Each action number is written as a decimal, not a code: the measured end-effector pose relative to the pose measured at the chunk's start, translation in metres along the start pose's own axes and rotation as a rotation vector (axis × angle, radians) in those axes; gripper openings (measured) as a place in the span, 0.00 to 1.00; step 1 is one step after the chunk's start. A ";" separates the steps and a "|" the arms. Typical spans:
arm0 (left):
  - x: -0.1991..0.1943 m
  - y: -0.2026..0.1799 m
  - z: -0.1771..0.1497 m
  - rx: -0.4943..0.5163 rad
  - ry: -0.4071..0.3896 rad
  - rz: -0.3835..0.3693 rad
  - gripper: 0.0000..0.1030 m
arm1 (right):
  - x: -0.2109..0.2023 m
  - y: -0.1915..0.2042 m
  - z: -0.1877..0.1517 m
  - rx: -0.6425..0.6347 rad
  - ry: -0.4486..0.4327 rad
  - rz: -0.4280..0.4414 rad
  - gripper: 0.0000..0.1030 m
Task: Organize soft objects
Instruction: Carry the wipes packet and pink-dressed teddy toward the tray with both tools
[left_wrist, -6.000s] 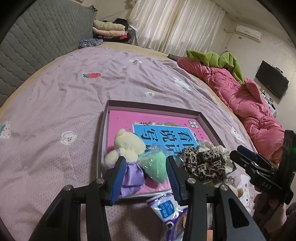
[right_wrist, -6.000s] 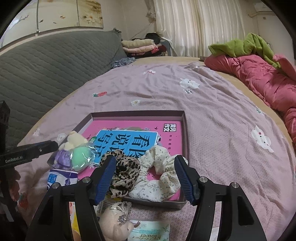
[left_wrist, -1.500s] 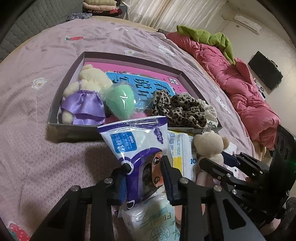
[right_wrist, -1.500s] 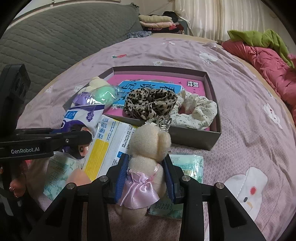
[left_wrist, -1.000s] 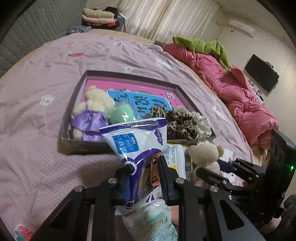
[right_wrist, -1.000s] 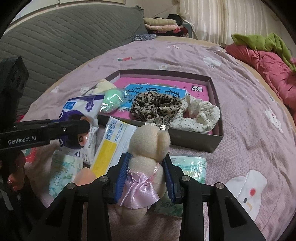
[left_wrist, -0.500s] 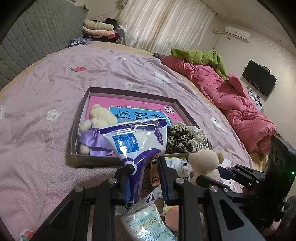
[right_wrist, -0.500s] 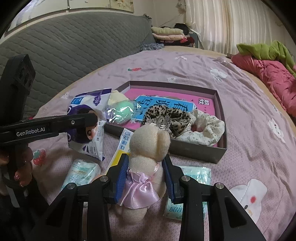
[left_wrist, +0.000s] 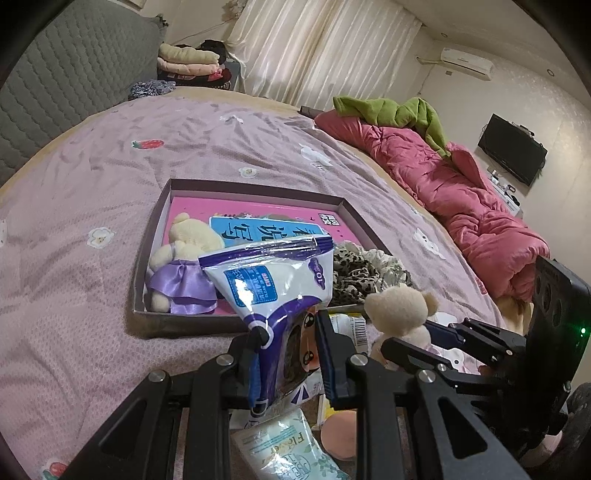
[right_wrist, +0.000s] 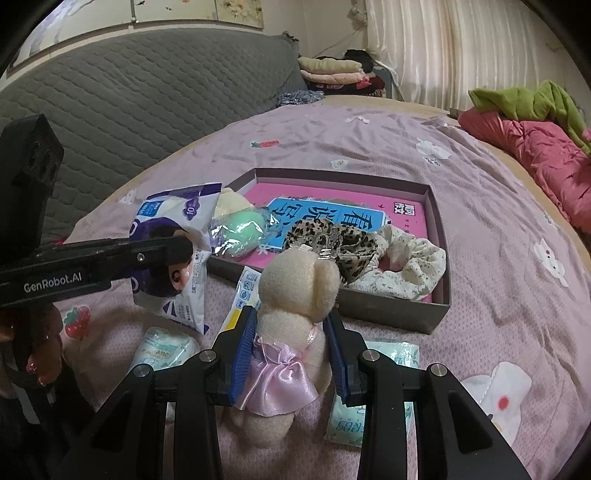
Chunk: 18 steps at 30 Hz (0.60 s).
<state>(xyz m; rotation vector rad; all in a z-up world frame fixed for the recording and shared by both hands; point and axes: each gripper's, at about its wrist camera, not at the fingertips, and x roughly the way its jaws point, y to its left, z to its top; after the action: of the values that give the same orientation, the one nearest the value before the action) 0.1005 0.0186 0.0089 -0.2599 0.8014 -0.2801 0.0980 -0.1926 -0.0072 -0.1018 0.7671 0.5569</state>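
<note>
Bed: purple sheet (left_wrist: 92, 177) | left jaws clamp white-purple packet (left_wrist: 273, 280) | right jaws clamp cream pink-skirted bear (right_wrist: 295, 295)

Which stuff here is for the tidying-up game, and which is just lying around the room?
Part of the job:
- white and purple packet in the left gripper
- bear in pink dress in the right gripper
- box
- leopard scrunchie
- bear in purple dress

Just lying about:
- pink duvet
- folded clothes
- TV
</note>
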 end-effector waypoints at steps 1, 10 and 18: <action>0.000 0.000 0.000 0.000 0.000 0.000 0.25 | 0.000 0.000 0.001 0.001 -0.002 0.002 0.37; 0.006 -0.003 0.006 -0.012 -0.006 -0.007 0.25 | -0.001 -0.005 0.012 0.020 -0.032 -0.015 0.37; 0.010 -0.006 0.010 0.003 -0.015 -0.009 0.25 | 0.002 -0.013 0.019 0.034 -0.045 -0.032 0.37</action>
<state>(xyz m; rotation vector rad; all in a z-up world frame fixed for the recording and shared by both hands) 0.1136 0.0105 0.0103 -0.2624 0.7851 -0.2874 0.1180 -0.1977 0.0043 -0.0699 0.7299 0.5137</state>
